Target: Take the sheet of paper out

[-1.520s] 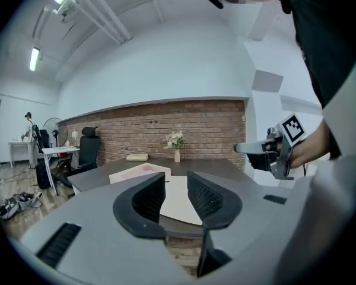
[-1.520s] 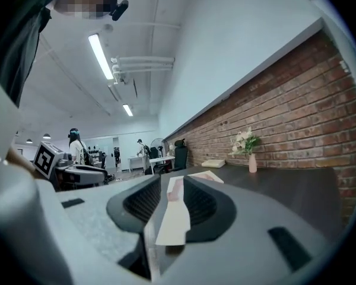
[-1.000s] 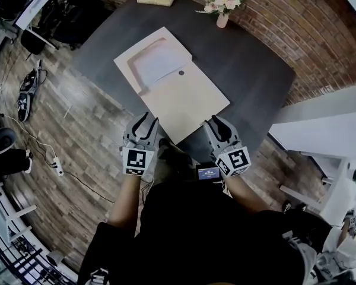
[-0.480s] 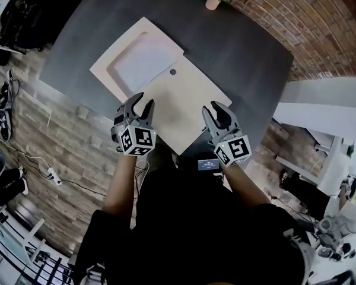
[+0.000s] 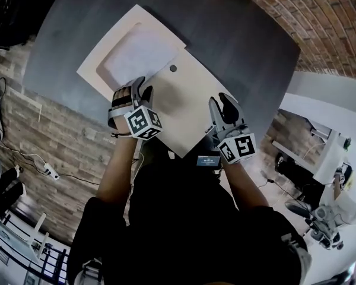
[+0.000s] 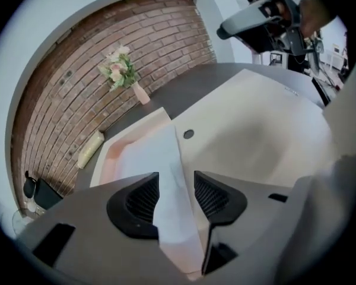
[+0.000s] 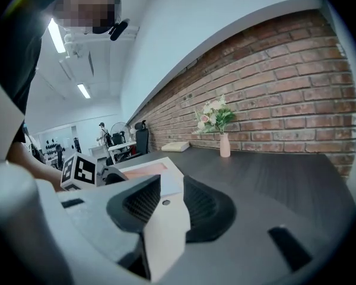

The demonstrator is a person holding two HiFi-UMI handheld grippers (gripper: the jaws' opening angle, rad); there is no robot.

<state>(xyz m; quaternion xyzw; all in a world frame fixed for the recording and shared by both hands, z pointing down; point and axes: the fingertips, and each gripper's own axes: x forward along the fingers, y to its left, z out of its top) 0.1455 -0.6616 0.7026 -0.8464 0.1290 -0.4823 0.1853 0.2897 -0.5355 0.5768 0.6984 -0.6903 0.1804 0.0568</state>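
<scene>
Both gape empty — left hand-held gripper [image 5: 132, 89], just widening, over the sheet of paper [image 5: 136, 55]; right hand-held gripper [image 5: 221, 104] aside.

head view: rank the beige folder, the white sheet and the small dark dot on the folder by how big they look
1. beige folder
2. white sheet
3. dark dot
All lie flat at similar depth, so nearness doesn't skew the order.
</scene>
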